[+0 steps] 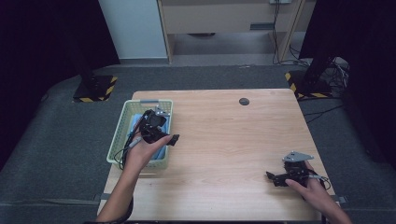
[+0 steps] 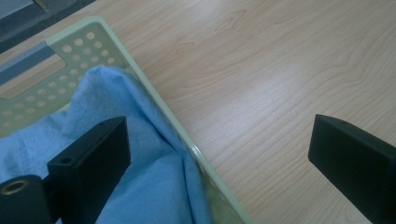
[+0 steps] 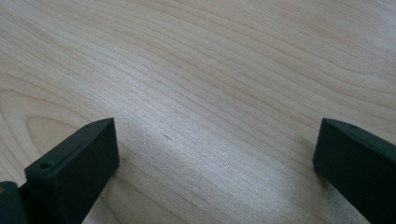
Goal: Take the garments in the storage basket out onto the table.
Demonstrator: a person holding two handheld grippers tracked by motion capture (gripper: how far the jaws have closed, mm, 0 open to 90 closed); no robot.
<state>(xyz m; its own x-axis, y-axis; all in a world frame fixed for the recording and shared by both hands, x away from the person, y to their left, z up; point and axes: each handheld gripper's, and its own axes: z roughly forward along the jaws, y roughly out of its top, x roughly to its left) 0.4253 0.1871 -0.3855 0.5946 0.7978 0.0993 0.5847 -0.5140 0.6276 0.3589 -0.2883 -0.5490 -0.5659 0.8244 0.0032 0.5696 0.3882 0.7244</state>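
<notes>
A pale green perforated basket (image 1: 122, 122) stands at the table's left edge with a blue cloth (image 1: 137, 121) inside. My left gripper (image 1: 161, 135) hovers over the basket's right rim, jaws wide apart and empty. In the left gripper view the blue cloth (image 2: 140, 168) is bunched against the basket wall (image 2: 140, 79); one jaw is over the cloth, the other over bare wood. My right gripper (image 1: 275, 178) rests low over the table near the front right corner, open, with bare wood between its fingers (image 3: 74, 168).
The light wooden table (image 1: 224, 140) has a small dark round grommet (image 1: 243, 101) near its far edge. Black stand bases with yellow-black tape (image 1: 95, 88) sit on the grey floor beyond the far corners. Cables lie at the far right.
</notes>
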